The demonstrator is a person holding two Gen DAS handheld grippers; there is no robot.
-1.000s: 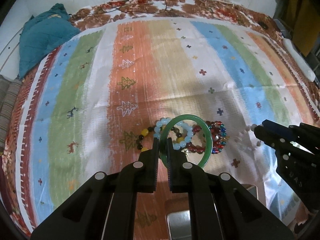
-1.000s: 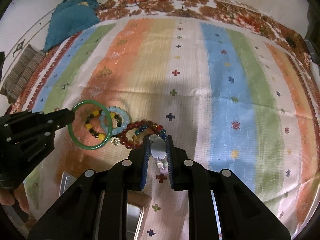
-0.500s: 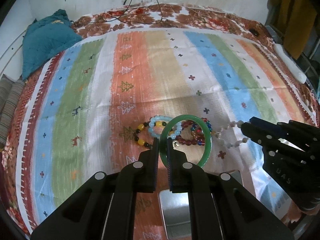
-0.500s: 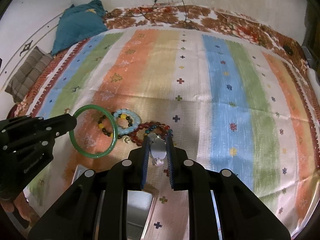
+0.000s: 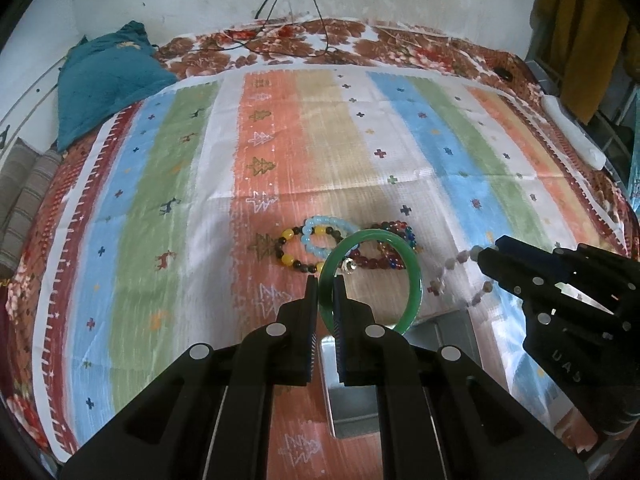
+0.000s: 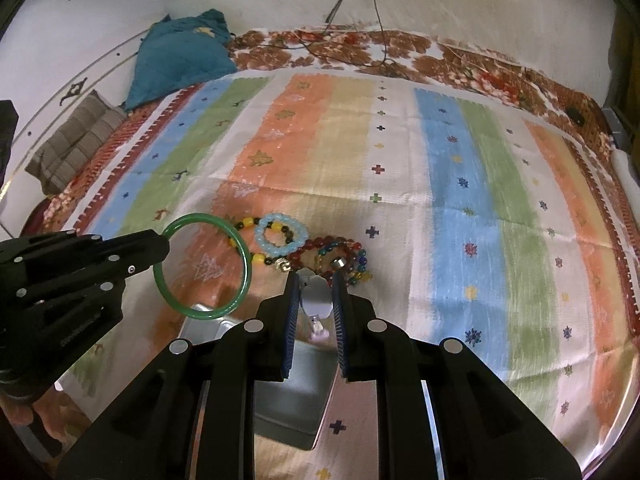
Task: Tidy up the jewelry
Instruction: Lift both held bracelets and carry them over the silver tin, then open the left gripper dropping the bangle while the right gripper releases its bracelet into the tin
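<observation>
Left gripper [image 5: 326, 280] jaws clamp the green bangle [image 5: 414, 280] rim; right gripper [image 6: 316, 280] jaws grip a pale bead necklace [image 6: 316, 300] above the metal tin [image 6: 296, 396].

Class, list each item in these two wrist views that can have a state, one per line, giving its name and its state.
Left hand-held gripper: shut on the green bangle.
Green bangle: lifted, clamped at its rim.
Right hand-held gripper: shut on the pale beaded strand.
Pale beaded strand: hanging from the gripper.
Light blue bead bracelet: lying on the striped cloth.
Red bead bracelet: lying on the cloth.
Metal tin: open.
</observation>
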